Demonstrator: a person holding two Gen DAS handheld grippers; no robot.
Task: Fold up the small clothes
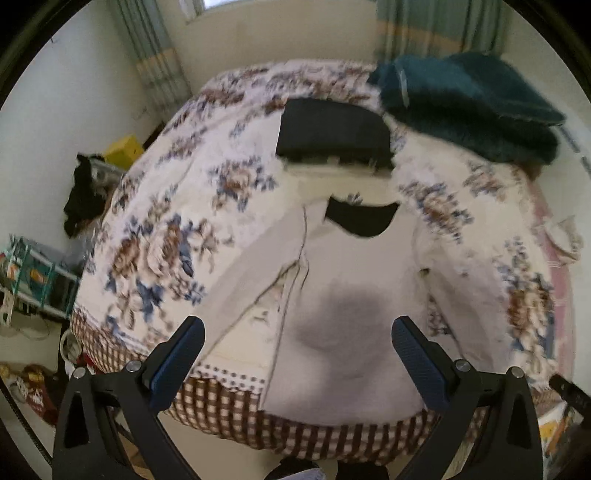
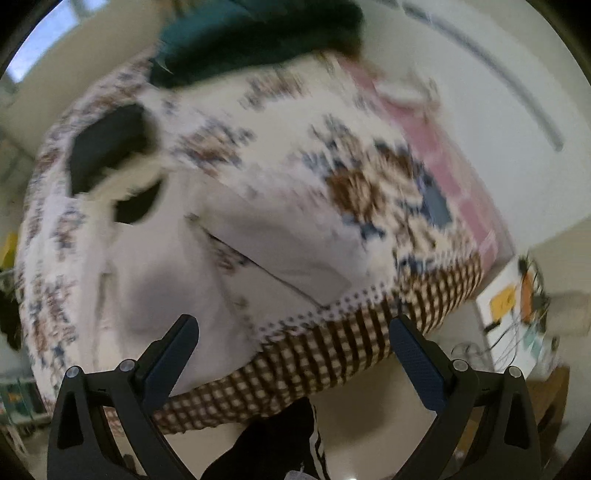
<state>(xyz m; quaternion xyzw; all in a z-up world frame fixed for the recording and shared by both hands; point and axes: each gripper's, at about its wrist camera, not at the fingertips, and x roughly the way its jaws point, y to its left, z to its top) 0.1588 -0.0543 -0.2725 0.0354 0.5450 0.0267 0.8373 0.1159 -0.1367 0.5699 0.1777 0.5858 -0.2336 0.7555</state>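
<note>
A white long-sleeved top [image 1: 351,295] with a black neckline lies spread flat on the flowered bedspread [image 1: 173,206], hem toward me. It also shows in the right wrist view [image 2: 177,266], with one sleeve [image 2: 291,254] stretched toward the bed's edge. A folded black garment [image 1: 332,133] sits on the bed beyond the collar, and shows in the right wrist view [image 2: 107,147]. My left gripper [image 1: 299,332] is open and empty above the top's lower part. My right gripper [image 2: 293,328] is open and empty above the bed's checked edge, near the sleeve.
A teal fluffy blanket [image 1: 469,103] lies at the bed's far right, and shows in the right wrist view [image 2: 258,33]. A shelf rack [image 1: 33,280] and dark clothes [image 1: 83,192] stand left of the bed. A white box with cables [image 2: 513,314] sits right of it.
</note>
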